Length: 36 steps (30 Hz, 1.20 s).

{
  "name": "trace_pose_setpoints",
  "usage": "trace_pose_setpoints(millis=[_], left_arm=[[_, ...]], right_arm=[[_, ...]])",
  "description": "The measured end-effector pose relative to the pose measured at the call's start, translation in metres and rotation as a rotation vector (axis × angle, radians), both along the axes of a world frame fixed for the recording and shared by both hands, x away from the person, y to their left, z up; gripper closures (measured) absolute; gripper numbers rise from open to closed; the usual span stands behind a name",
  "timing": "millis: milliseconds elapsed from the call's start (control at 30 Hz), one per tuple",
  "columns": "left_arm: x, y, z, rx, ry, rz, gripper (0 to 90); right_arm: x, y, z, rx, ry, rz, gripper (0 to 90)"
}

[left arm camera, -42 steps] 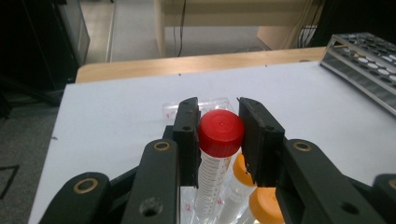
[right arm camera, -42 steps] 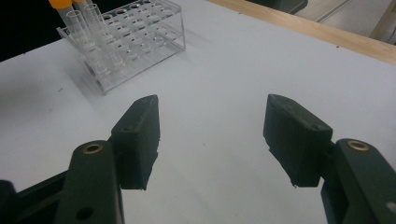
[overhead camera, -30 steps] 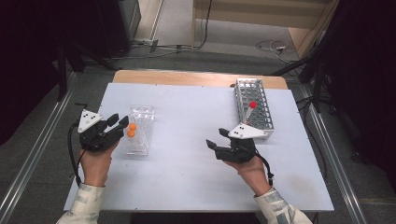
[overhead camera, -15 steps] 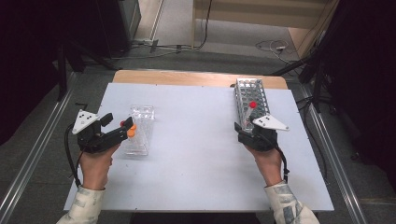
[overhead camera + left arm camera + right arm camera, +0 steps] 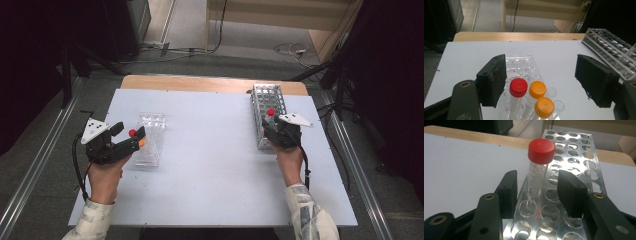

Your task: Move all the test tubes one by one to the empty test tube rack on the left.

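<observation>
A clear plastic rack (image 5: 151, 123) (image 5: 520, 62) at the left holds a red-capped tube (image 5: 132, 133) (image 5: 518, 87) and two orange-capped tubes (image 5: 537, 89). My left gripper (image 5: 129, 136) (image 5: 541, 72) stands open over its near end; the red cap sits just beside one pad and nothing is pressed. At the right, a metal rack (image 5: 267, 95) (image 5: 574, 145) holds one upright red-capped tube (image 5: 270, 112) (image 5: 541, 151). My right gripper (image 5: 272, 123) (image 5: 537, 187) has just been closing, with that tube between its jaws. A gap shows on both sides.
White table top (image 5: 210, 150) lies between the two racks. Beyond the far wooden edge (image 5: 200, 82) are a grey floor and cables. Metal rails run along both sides of the table.
My right gripper went from the table's middle to the metal rack, and its jaws narrowed around the red-capped tube. The left hand stayed put; its jaws widened, uncovering the red cap.
</observation>
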<state>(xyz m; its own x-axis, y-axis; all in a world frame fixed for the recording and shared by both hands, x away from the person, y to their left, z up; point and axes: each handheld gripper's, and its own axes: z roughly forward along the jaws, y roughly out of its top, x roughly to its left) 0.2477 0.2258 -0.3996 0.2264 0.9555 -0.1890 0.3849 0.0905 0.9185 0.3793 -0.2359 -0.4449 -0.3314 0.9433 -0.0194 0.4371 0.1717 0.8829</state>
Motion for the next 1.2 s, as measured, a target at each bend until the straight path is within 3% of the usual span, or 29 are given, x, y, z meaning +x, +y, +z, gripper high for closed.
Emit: trace_pose_setpoints(millis=[167, 367, 533, 667, 833, 967, 1200], left_arm=[[-0.001, -0.001, 0.001, -0.003, -0.005, -0.003, 25.6], [-0.002, -0.002, 0.000, 0.002, 0.000, -0.004, 25.6], [-0.002, -0.002, 0.000, 0.002, -0.001, -0.005, 25.7], [-0.002, -0.004, 0.002, 0.002, -0.008, -0.011, 25.5], [-0.005, -0.007, 0.004, 0.004, -0.019, -0.020, 25.5], [-0.009, -0.013, 0.009, 0.003, -0.034, -0.040, 25.5], [-0.015, -0.028, 0.014, 0.009, -0.057, -0.093, 25.7]], right_arm=[[0.009, 0.005, -0.008, 0.002, 0.006, 0.006, 57.3], [0.017, 0.007, -0.005, 0.016, 0.023, 0.004, 70.5], [0.017, 0.004, -0.003, 0.032, 0.015, 0.003, 71.1], [0.014, 0.004, 0.009, 0.035, -0.015, 0.011, 71.1], [0.003, 0.005, 0.037, 0.039, -0.084, 0.026, 71.1], [-0.013, 0.009, 0.054, 0.046, -0.121, 0.074, 71.1], [-0.039, 0.029, 0.058, 0.069, -0.087, 0.217, 71.1]])
